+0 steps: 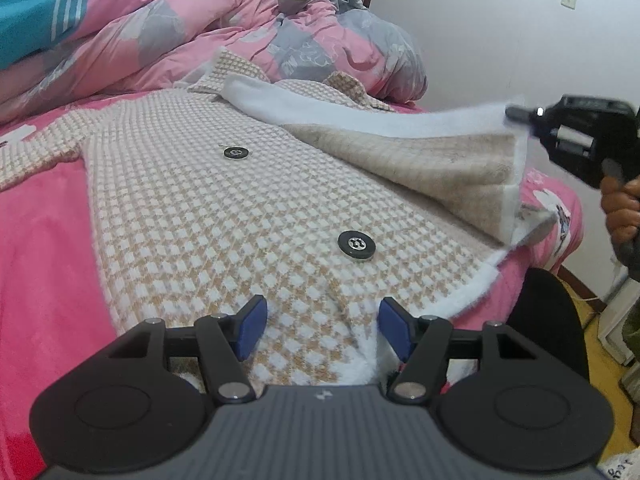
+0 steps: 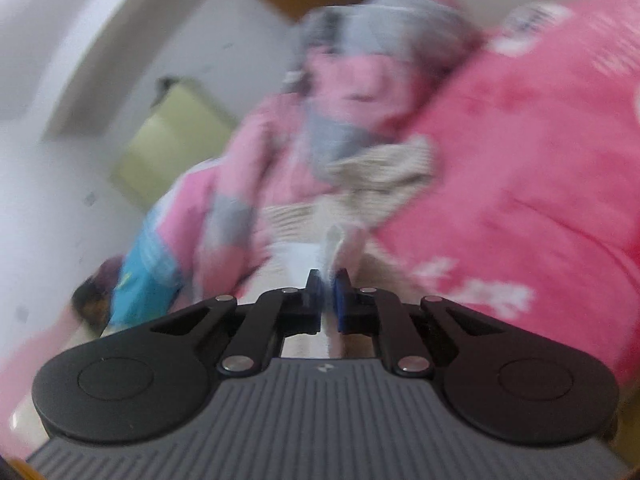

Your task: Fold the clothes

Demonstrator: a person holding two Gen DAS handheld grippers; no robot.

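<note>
From left wrist we look down along the bed (image 1: 48, 240), close over the coat (image 1: 208, 208). Right wrist cam sits low, near-level, blurred. Both share coat and quilt (image 1: 168, 40).

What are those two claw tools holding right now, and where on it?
The right gripper pinches the checked coat by the white fluffy edge of its front flap, lifting it. The left gripper is open over the coat's hem, holding nothing.
</note>
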